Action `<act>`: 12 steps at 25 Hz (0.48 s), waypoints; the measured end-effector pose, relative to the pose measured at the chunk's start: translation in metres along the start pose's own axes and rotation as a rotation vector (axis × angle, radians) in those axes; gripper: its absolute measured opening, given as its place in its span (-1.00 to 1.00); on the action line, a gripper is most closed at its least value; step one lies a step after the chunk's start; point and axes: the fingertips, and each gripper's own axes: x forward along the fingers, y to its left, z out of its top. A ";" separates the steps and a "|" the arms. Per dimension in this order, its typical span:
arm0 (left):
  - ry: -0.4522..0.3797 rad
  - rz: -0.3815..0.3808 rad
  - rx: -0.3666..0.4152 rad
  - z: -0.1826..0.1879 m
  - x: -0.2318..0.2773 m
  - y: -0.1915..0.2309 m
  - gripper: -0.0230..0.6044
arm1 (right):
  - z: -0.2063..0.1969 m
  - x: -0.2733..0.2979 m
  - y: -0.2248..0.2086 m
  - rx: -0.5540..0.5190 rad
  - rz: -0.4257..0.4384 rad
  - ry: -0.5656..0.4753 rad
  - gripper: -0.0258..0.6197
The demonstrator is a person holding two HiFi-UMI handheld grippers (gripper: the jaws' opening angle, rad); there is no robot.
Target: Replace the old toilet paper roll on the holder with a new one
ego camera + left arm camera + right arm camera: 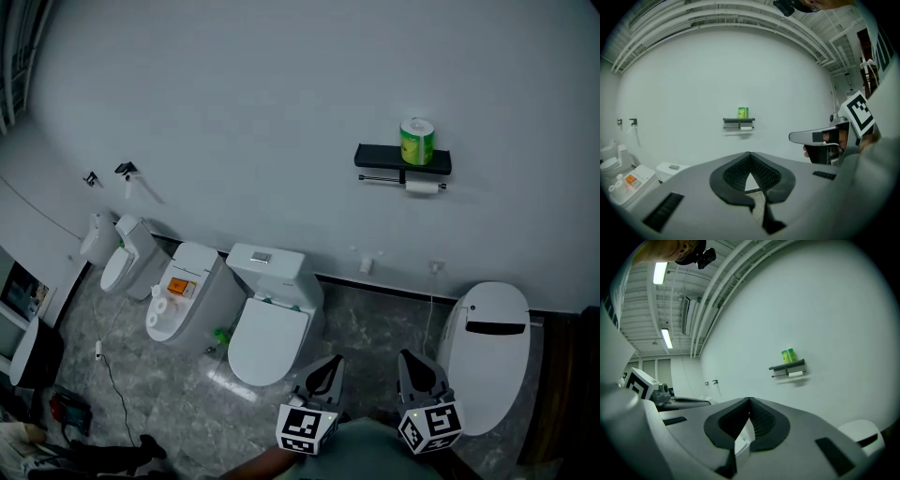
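Too small to read how much paper sits on old roll (423,187); hanging on bar under right end of black shelf (380,157) on wall. Green-wrapped new roll (417,142) upright on shelf top, right of middle. Both gripper handles cut off at head view's bottom edge. Left gripper (750,158) pressed together, empty; right gripper (749,401) likewise, both well apart from shelf. Toilets (270,323) along wall's foot.

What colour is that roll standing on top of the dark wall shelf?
Green, with a yellowish pattern; the wrapped paper roll shows best in the head view.
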 end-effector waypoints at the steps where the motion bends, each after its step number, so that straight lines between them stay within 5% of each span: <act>1: -0.003 0.004 0.000 0.002 0.003 0.000 -0.92 | 0.003 0.001 -0.004 -0.004 -0.003 -0.002 -0.89; 12: 0.023 -0.018 -0.027 -0.010 0.047 0.017 -0.92 | -0.013 0.033 -0.037 0.010 -0.051 0.028 -0.89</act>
